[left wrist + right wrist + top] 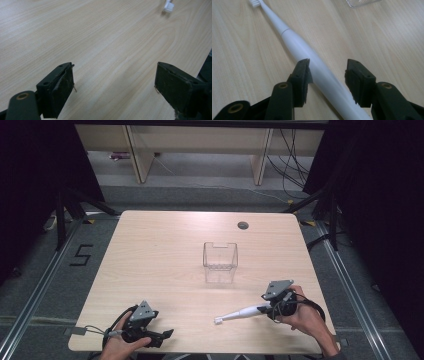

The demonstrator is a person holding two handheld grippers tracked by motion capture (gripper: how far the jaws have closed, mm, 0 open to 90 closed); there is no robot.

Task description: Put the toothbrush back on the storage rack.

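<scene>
From the high view, the right gripper sits at the near right of the pale wooden table, at the thick handle end of a white electric toothbrush that lies flat and stretches away from its jaws toward the left. A clear plastic square cup stands upright ahead of that gripper, near but apart. The left gripper rests at the near left edge, well apart from both.

In the left gripper view, its jaws stand wide apart with nothing between them but bare wood; the bristled head of the brush shows far ahead, toward the right.

In the right gripper view, the jaws straddle the handle, partly open: the left pad looks to be touching it, while a clear gap remains at the right pad, so no grip yet.

This looks like the grasping step. Next the jaws need to close squarely on the handle, then lift and tilt it upright for the cup.
</scene>
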